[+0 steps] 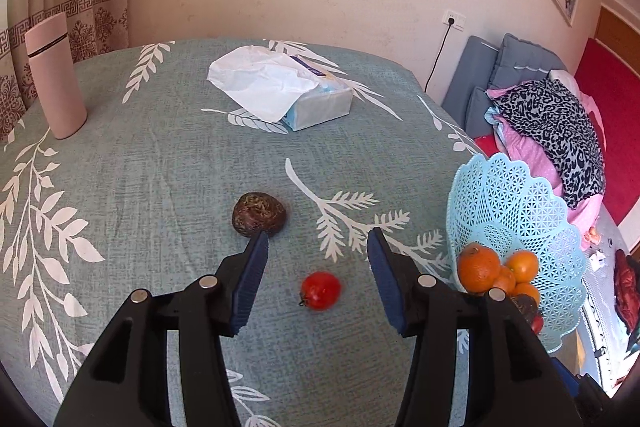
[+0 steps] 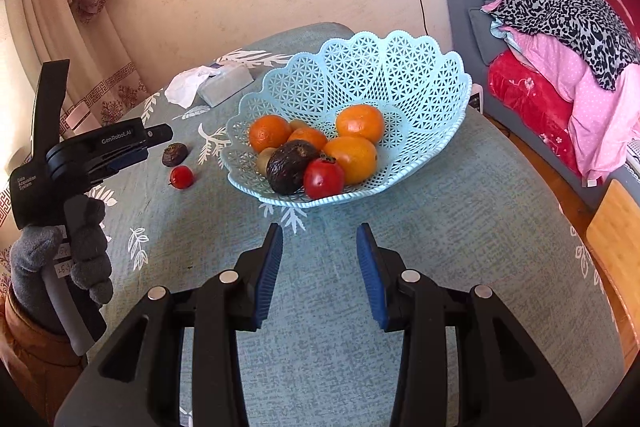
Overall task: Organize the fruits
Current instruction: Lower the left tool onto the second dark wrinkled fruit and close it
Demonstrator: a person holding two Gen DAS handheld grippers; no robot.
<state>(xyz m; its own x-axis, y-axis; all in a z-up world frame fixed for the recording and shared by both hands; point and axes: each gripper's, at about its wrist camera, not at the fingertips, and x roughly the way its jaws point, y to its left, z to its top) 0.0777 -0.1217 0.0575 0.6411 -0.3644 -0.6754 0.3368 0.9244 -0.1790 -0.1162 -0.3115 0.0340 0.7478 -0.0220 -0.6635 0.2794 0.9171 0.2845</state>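
With its jaws standing apart and nothing between them, the left hand-held gripper [image 1: 318,241] is seen tilted down over the worktop [image 1: 160,167], a small red fruit [image 1: 321,290] lying on the cloth framed between its two blue pads and not yet touched. In the right wrist view it is gripped by a grey-gloved hand [image 2: 76,251] at the left edge, nose aimed toward the loose fruit. A round, smooth fruit of this kind is judged likely to roll if it is nudged by one pad before the other closes, and a pinch taken off centre could squirt it away across the cloth. Just beyond it, by the left pad's tip, a dark wrinkled fruit [image 1: 259,214] is seen, close enough to be knocked by a careless approach. The right hand-held gripper [image 2: 319,233] is held low and empty, jaws narrowly parted, pointed down at bare cloth short of the basket [image 2: 400,67]. The basket, already loaded with oranges [image 2: 360,123], a dark fruit and a red one [image 2: 323,178], stands near the worktop's right edge; it is judged light, so a hard drop could shift or tip it. Farther back lie a tissue pack [image 1: 304,95] and a pink flask [image 1: 56,75].
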